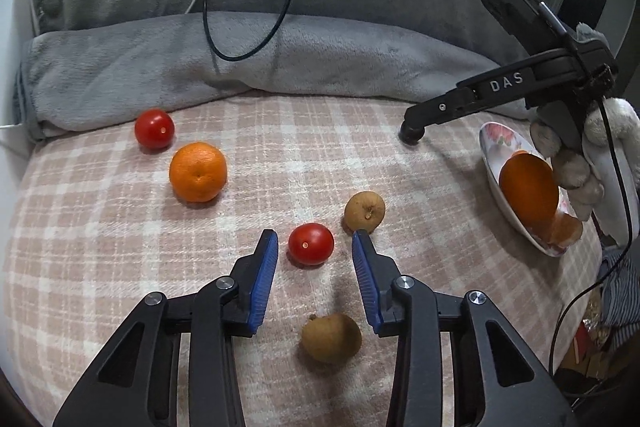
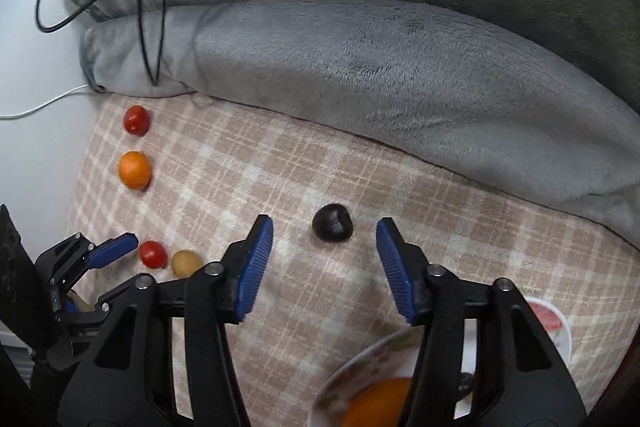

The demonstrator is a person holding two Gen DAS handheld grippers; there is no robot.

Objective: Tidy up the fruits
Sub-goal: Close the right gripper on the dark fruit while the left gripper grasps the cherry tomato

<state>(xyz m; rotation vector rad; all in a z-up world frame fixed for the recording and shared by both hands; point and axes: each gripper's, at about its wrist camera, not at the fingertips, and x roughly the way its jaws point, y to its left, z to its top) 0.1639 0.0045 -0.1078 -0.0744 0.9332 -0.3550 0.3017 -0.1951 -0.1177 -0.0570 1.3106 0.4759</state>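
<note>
Left wrist view, two red tomatoes, two brown fruits, one orange on checked blanket, second orange in plate at right, left tool narrow around near tomato without touching, right tool open around one dark fruit, apart.

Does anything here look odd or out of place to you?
The patterned plate looks odd: in the left wrist view it seems steeply tipped, with an orange resting low against its rim. That may partly be lens distortion. The other fruit, such as the dark round fruit, lies loose on the checked blanket, none visibly damaged.
</note>
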